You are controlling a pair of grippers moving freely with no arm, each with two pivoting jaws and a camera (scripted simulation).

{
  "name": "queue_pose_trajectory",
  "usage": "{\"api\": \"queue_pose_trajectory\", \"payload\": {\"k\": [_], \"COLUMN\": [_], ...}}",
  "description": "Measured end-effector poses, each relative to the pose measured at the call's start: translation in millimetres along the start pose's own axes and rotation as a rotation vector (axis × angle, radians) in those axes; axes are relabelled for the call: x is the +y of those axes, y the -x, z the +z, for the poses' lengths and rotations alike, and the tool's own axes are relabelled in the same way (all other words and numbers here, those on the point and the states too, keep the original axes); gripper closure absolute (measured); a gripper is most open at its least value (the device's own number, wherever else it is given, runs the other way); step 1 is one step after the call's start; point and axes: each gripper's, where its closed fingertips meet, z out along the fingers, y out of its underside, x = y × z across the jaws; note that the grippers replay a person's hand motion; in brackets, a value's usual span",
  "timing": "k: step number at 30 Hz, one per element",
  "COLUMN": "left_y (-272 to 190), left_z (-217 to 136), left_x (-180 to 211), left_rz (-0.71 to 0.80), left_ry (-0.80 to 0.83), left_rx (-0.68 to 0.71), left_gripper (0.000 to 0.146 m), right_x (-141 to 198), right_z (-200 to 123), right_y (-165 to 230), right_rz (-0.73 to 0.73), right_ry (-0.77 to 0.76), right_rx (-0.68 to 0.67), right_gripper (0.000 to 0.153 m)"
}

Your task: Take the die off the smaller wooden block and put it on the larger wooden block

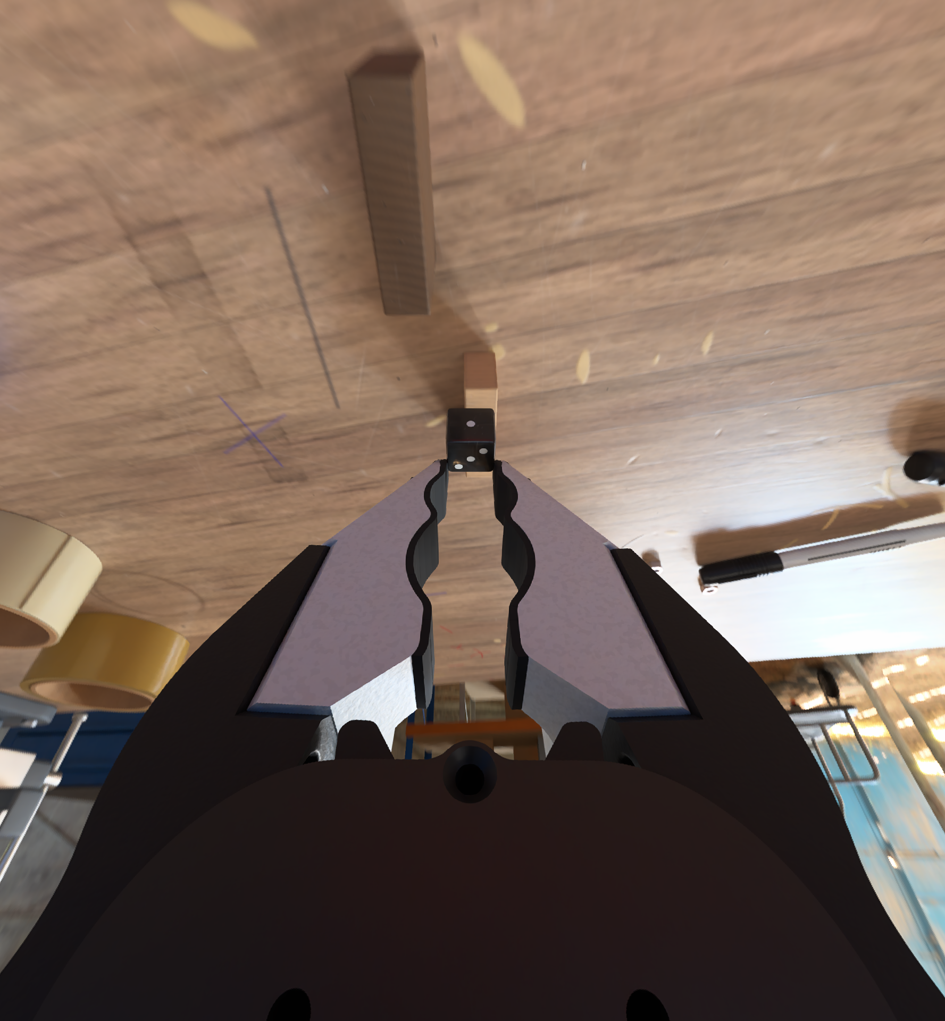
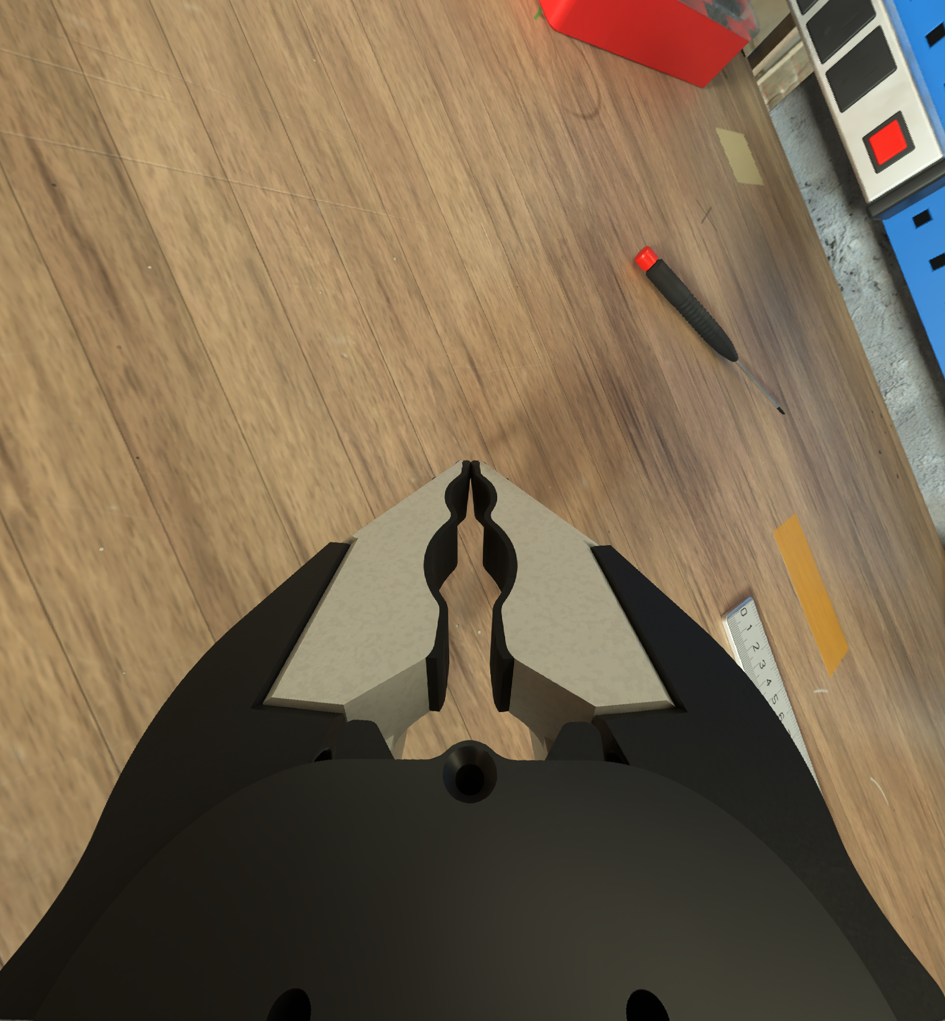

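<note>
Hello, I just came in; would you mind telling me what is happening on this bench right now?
The left gripper has its fingertips closed on a black die, which sits at the near end of the smaller wooden block. The larger wooden block lies farther off with nothing on it. The right gripper is shut and empty over the wooden table.

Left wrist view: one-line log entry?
left gripper: shut on black die | small light wooden block: bare | large dark wooden block: empty

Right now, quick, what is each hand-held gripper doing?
Left hand-held gripper: closed on the black die.
Right hand-held gripper: closed, holding nothing.
</note>
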Motion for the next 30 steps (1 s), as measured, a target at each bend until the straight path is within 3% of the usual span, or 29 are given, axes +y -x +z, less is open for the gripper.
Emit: {"api": "queue_pose_trajectory", "payload": {"k": [8,13,16,22,25,30], "left_y": [16,15,6,-3,-10,-10], "left_z": [-35,-21,-17,-19,-9,14], "left_x": [-54,-62,-55,-25,-16,-11], "left_rz": [-0.013,-0.008,-0.044,-0.103,-0.069,-0.032], "left_ry": [-0.325,-0.277,-0.247,-0.190,-0.116,0.036], "left_rx": [-0.005,0.054,0.134,0.080,0.067,0.036], "left_gripper": [0.130,0.129,0.090,0.042,0.034,0.035], "right_x": [0,0,0,0,0,0], "right_z": [0,0,0,0,0,0], "right_y": [0,0,0,0,0,0], "right_rz": [-0.003,-0.003,-0.004,-0.005,-0.004,-0.005], "right_ry": [0.001,0.001,0.001,0.001,0.002,0.002], "right_rx": [0.002,0.002,0.002,0.002,0.002,0.003], "right_gripper": [0.153,0.153,0.153,0.153,0.153,0.153]}}
